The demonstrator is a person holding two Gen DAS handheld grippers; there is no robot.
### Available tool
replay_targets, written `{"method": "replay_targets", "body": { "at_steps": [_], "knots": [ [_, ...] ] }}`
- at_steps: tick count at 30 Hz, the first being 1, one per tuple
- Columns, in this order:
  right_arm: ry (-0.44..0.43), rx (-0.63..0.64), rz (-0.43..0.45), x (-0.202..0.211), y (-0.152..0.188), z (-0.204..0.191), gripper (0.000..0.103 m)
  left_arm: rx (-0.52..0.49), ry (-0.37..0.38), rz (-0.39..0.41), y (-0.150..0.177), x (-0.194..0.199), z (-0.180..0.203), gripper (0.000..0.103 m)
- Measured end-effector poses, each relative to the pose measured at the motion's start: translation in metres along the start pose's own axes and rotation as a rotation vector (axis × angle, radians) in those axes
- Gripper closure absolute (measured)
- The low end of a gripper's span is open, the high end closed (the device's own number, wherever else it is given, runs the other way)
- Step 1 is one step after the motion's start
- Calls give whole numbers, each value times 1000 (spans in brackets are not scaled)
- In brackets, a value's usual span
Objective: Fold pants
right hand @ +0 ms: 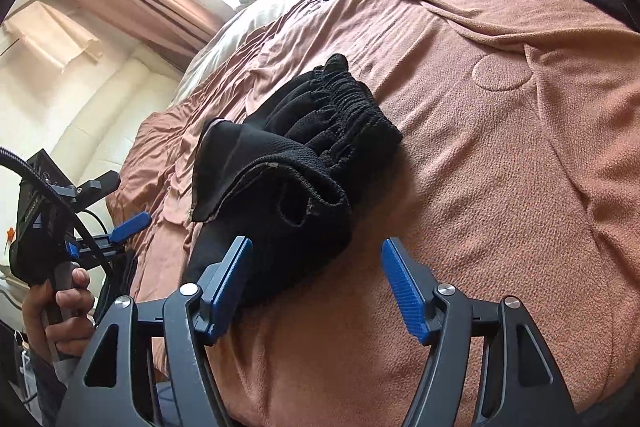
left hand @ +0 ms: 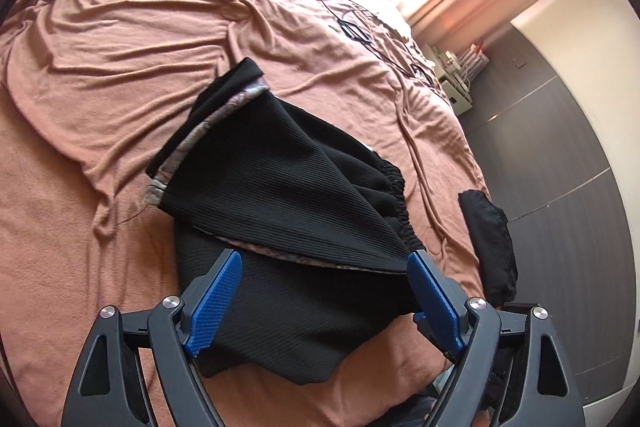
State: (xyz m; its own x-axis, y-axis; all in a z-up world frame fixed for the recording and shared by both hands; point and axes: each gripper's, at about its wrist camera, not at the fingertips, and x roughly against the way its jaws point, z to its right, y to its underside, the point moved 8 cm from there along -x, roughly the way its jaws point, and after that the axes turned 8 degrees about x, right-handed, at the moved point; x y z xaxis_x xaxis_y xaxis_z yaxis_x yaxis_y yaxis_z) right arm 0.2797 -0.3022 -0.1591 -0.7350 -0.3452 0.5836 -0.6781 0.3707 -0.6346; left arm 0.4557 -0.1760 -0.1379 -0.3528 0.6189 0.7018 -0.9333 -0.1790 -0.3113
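Pants [left hand: 280, 179] of black ribbed knit are seen lying on the rust-coloured bedspread [left hand: 120, 47], already doubled over, with a patterned trim at about ten o'clock and the elastic waistband [left hand: 394, 187] at three o'clock. The left gripper [left hand: 324, 291] is held wide above the near fold, nothing pinched. A second dark garment [left hand: 490, 243] lies apart at four o'clock. The right gripper [right hand: 316, 287] is likewise spread, its left pad beside the bundle, gripping nothing. The fold is judged loose and uneven; tidying seems left
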Motion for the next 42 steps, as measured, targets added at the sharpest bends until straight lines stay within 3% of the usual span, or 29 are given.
{"method": "replay_targets", "body": {
  "at_steps": [8,19,23,32,34,38,39,42],
  "knots": [
    [74,49,-21,-14,-7,-3,37,79,-40,10,-18,-6,-52,17],
    [101,57,-56,-30,-7,-10,37,120,-83,-51,-29,-54,-90,17],
    [115,60,-44,-29,-9,-8,37,146,-76,-64,-36,-71,-99,17],
    [123,54,-12,-24,-12,-3,38,119,-47,5,-66,-84,-95,18],
    [118,59,-11,-23,-11,-4,50,118,-58,40,-71,-79,-95,22],
    [111,61,-10,-21,-10,-2,61,79,-80,86,-78,-67,-86,50],
    [108,62,-3,-19,-11,-2,65,70,-74,87,-79,-64,-82,61],
    [98,65,11,-15,-12,-1,78,51,-40,93,-85,-56,-72,79]
  ]
}}
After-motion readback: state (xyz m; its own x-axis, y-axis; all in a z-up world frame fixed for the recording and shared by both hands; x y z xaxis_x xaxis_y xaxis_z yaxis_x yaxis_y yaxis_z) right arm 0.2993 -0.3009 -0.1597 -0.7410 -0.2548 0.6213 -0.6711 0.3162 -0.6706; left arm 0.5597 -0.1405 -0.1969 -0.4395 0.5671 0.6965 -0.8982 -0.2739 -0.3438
